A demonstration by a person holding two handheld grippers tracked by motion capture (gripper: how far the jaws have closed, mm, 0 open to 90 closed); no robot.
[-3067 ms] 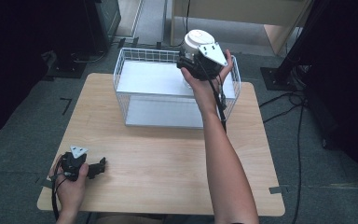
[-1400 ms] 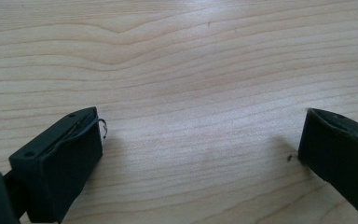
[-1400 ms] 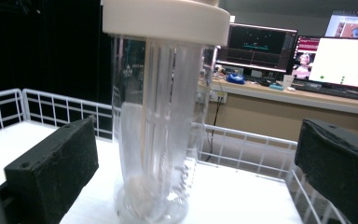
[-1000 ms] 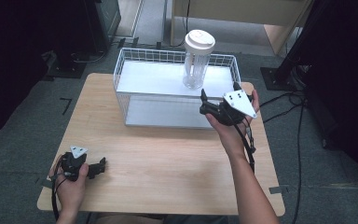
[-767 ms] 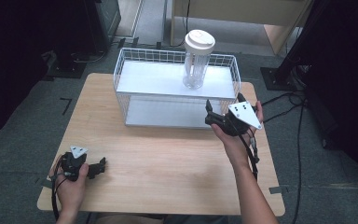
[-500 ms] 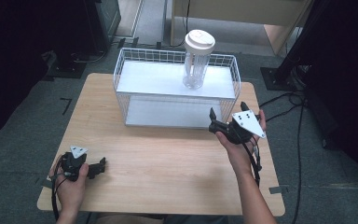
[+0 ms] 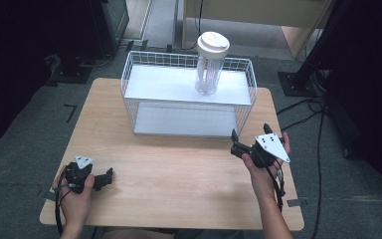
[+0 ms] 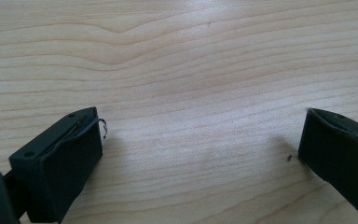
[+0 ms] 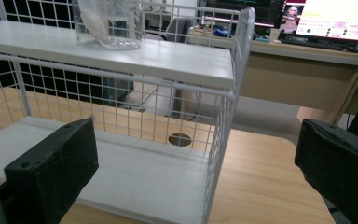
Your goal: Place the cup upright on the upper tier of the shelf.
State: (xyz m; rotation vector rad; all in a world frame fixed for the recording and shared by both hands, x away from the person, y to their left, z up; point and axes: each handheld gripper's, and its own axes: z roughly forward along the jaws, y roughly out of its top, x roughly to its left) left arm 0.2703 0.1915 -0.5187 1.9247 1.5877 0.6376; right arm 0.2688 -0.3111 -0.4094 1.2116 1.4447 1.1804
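Your clear lidded jar point(image 7: 210, 64) stands upright on the wire rack's point(image 7: 189, 107) top shelf, safe from tipping. Your right gripper point(image 7: 238, 148) hangs released beside the rack; your left gripper point(image 7: 105, 178) rests spread on the bench point(image 7: 179, 174).

Tabletop point(image 7: 179, 174) is showing pale wood, matt, with visible grain lines in the left gripper view. Rack point(image 7: 189, 62) at the far edge is looking like thin white coated metal wire, slightly glossy. Its two shelves point(image 9: 144, 51) are showing smooth white boards, matt. Jar point(image 7: 210, 69) on the upper shelf is reading as clear glossy plastic or glass, can't tell which, with a cream matt lid point(image 7: 213, 43). Left gripper point(image 8: 200, 158) and right gripper point(image 9: 196, 158) are showing matt black jaws, faintly rough. Floor point(image 7: 25, 124) is looking like grey carpet.
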